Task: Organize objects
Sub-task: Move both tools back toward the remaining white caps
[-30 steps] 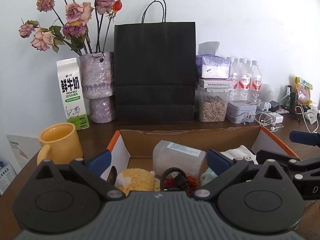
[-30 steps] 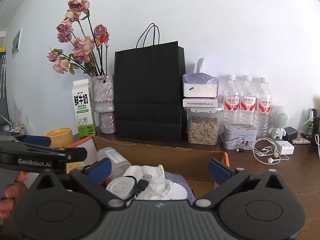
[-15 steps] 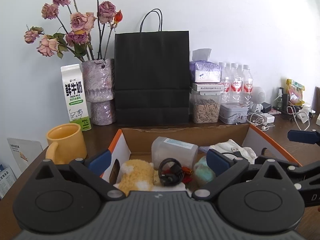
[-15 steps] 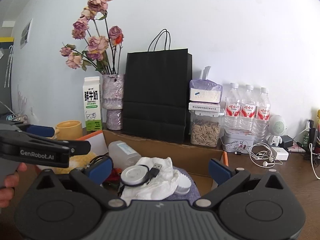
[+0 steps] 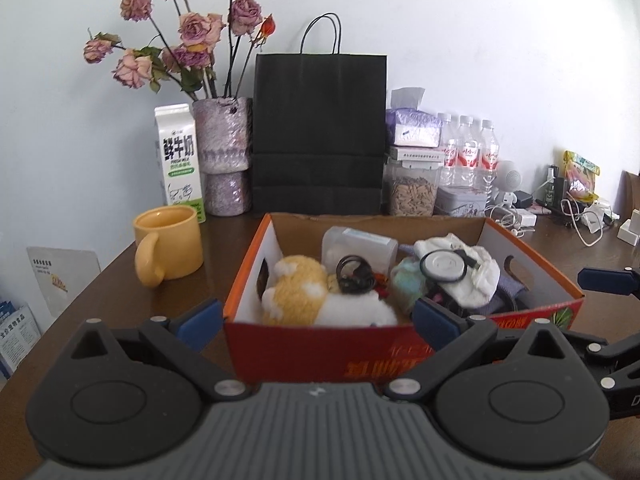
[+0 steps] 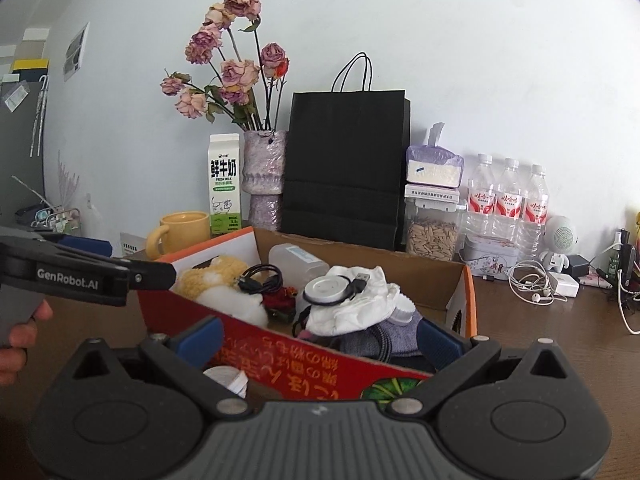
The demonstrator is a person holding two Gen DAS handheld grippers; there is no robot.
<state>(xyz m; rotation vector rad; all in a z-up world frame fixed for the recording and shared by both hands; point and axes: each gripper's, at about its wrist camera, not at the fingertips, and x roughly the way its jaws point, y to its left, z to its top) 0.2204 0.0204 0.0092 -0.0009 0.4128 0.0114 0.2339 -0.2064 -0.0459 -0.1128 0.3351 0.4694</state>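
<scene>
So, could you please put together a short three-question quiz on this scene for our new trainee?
1. True or false: the yellow mug stands inside the cardboard box.
2. Multiple choice: what lies on top of the white cloth in the box? A) a round white device with a black cable B) a water bottle C) a milk carton
3. Fill in: both the left gripper and the right gripper are ____, holding nothing.

Key: 1 false, the mug stands on the table left of the box; 2 A; 3 open.
</scene>
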